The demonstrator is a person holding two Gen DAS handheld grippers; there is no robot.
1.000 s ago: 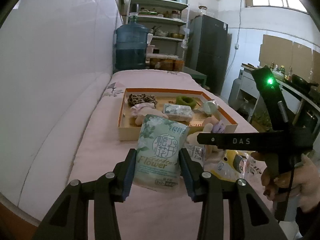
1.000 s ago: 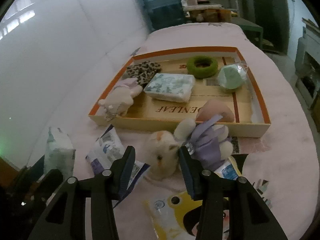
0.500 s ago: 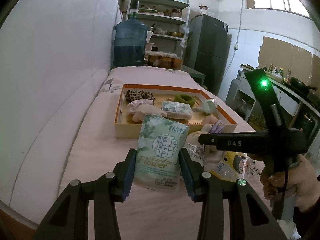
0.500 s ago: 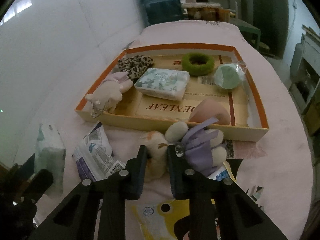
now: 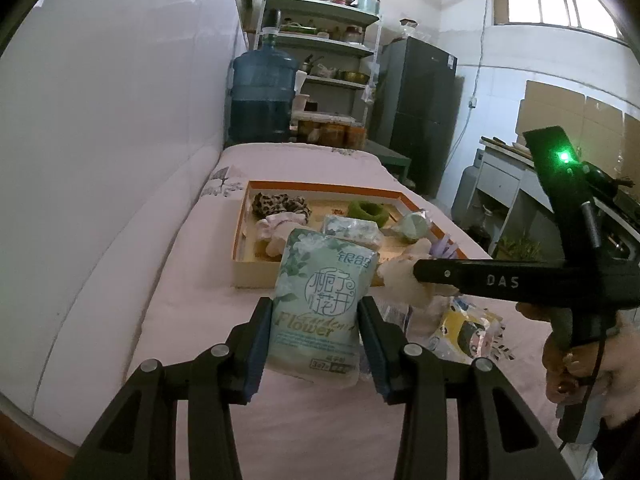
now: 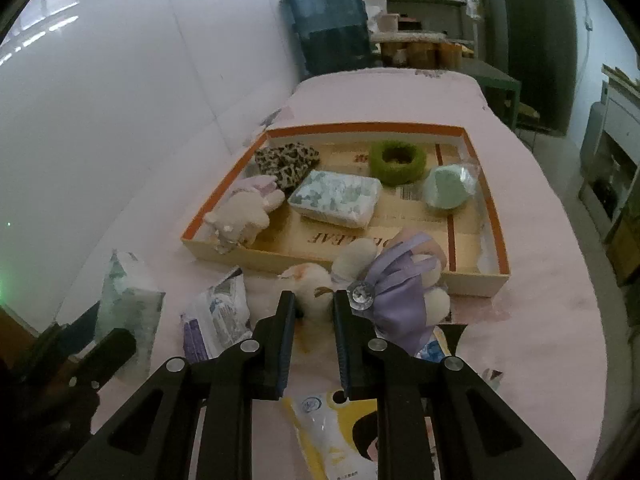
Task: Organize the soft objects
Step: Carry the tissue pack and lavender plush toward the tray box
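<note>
While your right tongs [image 6: 313, 312] have just closed on the plush toy [image 6: 316, 292] just before the tray's [image 6: 498, 216] near wall, your left tongs [image 5: 316, 320] grip the tissue pack [image 5: 320, 304]. Beyond the tray lies bare pink bed [image 6: 400, 92], white wall [image 6: 140, 100] alongside.

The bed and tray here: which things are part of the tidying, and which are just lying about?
Part of the job:
- tissue pack in left tongs
- plush toy in right tongs
- tray
- green ring
- yellow packet

Just lying about:
- water jug
- fridge
- shelves
</note>
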